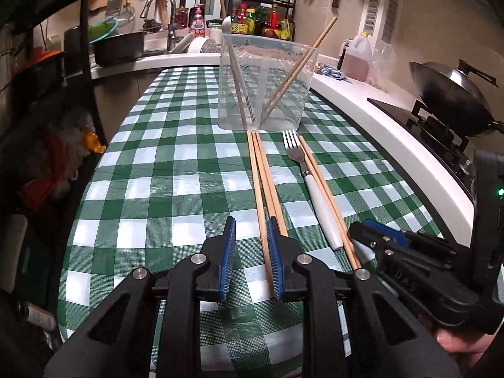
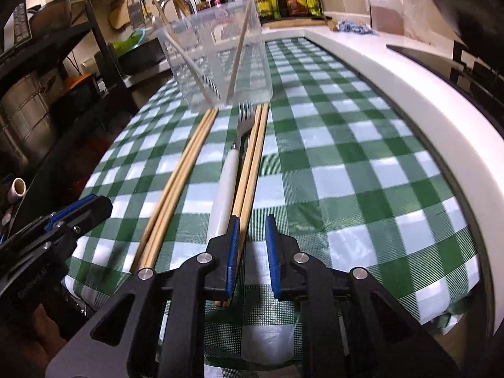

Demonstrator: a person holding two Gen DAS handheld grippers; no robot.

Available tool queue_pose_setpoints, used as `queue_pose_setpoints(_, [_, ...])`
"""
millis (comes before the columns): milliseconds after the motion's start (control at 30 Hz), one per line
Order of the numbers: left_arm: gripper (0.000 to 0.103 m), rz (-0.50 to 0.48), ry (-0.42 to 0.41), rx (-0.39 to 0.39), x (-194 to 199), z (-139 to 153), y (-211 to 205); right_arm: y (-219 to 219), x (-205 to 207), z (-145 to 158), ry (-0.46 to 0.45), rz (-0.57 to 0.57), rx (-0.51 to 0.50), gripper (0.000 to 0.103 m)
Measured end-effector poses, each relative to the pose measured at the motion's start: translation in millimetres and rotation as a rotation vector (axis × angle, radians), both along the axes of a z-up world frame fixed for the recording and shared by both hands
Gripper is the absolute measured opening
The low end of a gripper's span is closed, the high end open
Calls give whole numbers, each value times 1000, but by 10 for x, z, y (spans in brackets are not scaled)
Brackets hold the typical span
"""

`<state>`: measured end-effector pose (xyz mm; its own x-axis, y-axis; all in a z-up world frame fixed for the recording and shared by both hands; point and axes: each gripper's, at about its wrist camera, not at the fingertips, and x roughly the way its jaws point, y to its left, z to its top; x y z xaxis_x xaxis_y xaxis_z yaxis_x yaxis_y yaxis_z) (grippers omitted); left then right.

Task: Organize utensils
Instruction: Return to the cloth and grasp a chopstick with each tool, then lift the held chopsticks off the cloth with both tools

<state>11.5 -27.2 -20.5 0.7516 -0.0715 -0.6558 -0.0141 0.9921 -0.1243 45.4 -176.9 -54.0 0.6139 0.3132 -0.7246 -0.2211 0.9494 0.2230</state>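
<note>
A clear plastic container [image 1: 267, 82] [image 2: 220, 63] stands on the green checked table and holds a chopstick [image 1: 302, 63] and a striped-tipped utensil [image 1: 241, 94]. In front of it lie a pair of wooden chopsticks [image 1: 264, 182] [image 2: 176, 182], a white-handled fork [image 1: 315, 189] [image 2: 230, 170] and more chopsticks [image 1: 327, 201] [image 2: 252, 163]. My left gripper [image 1: 251, 239] is open, low over the near end of the left pair. My right gripper [image 2: 250, 239] is open, its left pad beside the right chopsticks' near end; it also shows in the left wrist view [image 1: 409, 261].
A white counter edge [image 1: 378, 119] runs along the table's right side, with a wok on a stove [image 1: 453, 97] and an oil jug [image 1: 357, 58] beyond. A sink, pots and a spice rack [image 1: 261, 15] stand at the back. A dark shelf [image 2: 47, 63] stands left of the table.
</note>
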Motion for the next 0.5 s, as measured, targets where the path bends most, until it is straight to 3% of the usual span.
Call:
queue_pose_setpoints(233, [21,14,45,-33,59,-99,29,99,-22,-27,4,20,-46,17])
queue_pose_setpoints(367, [21,-4,80,-56,94,-181,-6,96,-51,-20,0,16,-91,6])
queue_pose_setpoints(500, [21,-26,110,-57,116,-273,-81,-14,-41,-21,1,-6,-85,6])
